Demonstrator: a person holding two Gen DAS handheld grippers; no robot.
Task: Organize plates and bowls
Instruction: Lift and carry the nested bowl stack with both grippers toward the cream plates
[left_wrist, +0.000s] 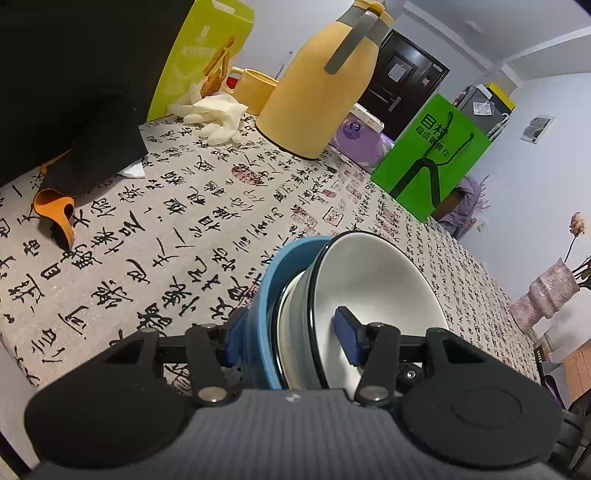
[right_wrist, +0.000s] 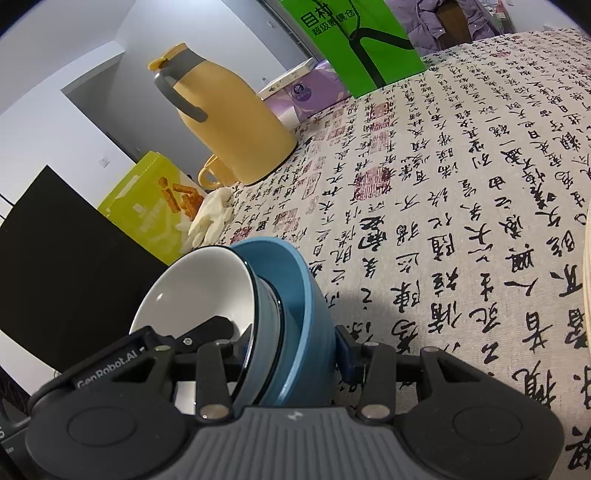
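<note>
A: From the left wrist we are seeing the left gripper (left_wrist: 291, 338) clamping the nested bowls: one blue finger pad is pressing outside the blue bowl (left_wrist: 264, 291), the other (left_wrist: 347, 332) is sitting inside the white bowl (left_wrist: 373, 280). The stack is tilting above the table (left_wrist: 166, 229), just in front of the camera.

B: From the right wrist we are finding the right gripper (right_wrist: 291, 350) closing on the same stack from the opposite side, the white bowl (right_wrist: 192, 291) nesting in the blue bowl (right_wrist: 295, 295). One pad (right_wrist: 347, 354) is pressing the blue wall; the other is hiding behind the rim.

A: Only our view is showing the orange scoop (left_wrist: 55, 214) and a pink vase (left_wrist: 546, 295).

B: Only ours is catching a pale rim (right_wrist: 587, 280) at the right edge, cut off, so we are not telling what it is. Both are showing the yellow jug (right_wrist: 236, 129) and green bag (right_wrist: 354, 44).

A: Whether the bowls are touching the table, we are not able to tell.
</note>
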